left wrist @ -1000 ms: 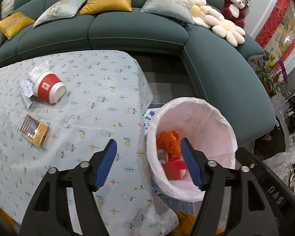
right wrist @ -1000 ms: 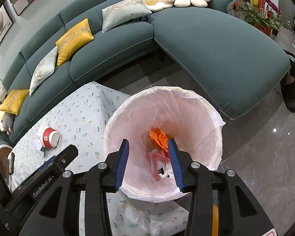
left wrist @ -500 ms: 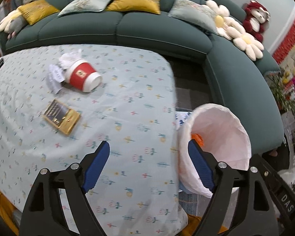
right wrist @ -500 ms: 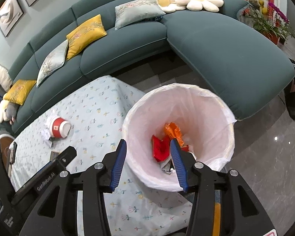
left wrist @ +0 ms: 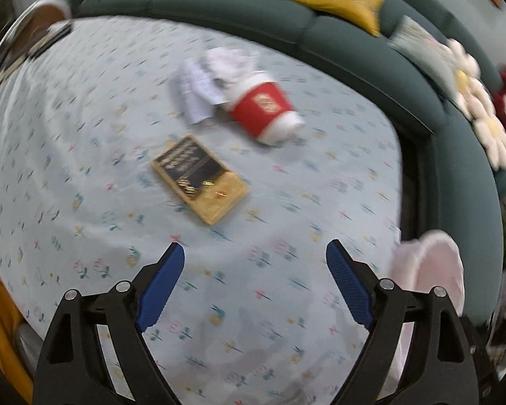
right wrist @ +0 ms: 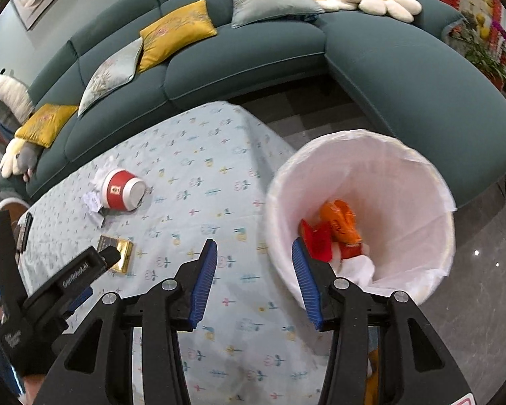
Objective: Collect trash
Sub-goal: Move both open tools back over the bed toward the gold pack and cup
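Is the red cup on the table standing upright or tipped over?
Tipped over: the red cup lies on its side on the table.

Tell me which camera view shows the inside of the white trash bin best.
The right wrist view: the trash bin opens toward the camera, with an orange wrapper and red packaging inside. The left wrist view shows only a blurred piece of its rim, nothing inside.
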Tool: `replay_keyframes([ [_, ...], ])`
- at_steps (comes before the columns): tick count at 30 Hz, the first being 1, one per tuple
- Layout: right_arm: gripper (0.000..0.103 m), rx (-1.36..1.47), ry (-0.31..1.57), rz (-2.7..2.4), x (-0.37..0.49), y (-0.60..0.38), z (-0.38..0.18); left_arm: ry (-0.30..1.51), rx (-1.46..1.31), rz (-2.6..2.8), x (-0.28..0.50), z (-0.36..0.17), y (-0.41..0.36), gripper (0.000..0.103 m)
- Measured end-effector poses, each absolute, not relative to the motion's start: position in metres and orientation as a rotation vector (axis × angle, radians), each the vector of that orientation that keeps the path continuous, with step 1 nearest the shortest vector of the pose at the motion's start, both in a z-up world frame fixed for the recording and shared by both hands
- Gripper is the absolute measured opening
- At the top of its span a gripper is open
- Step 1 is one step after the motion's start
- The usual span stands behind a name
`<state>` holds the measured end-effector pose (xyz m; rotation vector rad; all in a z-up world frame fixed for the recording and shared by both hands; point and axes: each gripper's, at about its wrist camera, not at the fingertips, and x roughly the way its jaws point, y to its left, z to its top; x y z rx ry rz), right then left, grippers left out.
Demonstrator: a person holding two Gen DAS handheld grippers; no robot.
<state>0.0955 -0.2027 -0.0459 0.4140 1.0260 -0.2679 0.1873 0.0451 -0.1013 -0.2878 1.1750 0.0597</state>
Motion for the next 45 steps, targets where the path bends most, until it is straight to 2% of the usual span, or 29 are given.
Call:
replay_keyframes([
  [10, 0.045, 0.384, 1.086, -0.201, 0.147, -0.169, -0.075, 1.248, -0.402, 0.234, 0.237, -0.135, 0.084, 0.082],
  [24, 0.045, 0.368, 1.129, -0.159, 0.194, -0.146, -0.099, 1.371, -0.492, 0.339, 0.276, -0.175, 0.088, 0.082],
  [28, 0.045, 0.363, 1.135, -0.153, 0.196, -0.141, -0.101, 1.367, -0.449, 0.319, 0.272, -0.179, 0.084, 0.076],
  [31, 0.045, 0.36, 1.138, -0.15, 0.194, -0.139, -0.101, 1.348, -0.408, 0.296, 0.27, -0.177, 0.082, 0.066],
  [33, 0.045, 0.358, 1.138, -0.149, 0.192, -0.138, -0.1, 1.347, -0.403, 0.268, 0.268, -0.176, 0.083, 0.062],
  [45, 0.046, 0.395, 1.106, -0.056, 0.21, -0.109, -0.094, 1.282, -0.351, 0.237, 0.251, -0.149, 0.136, 0.061],
])
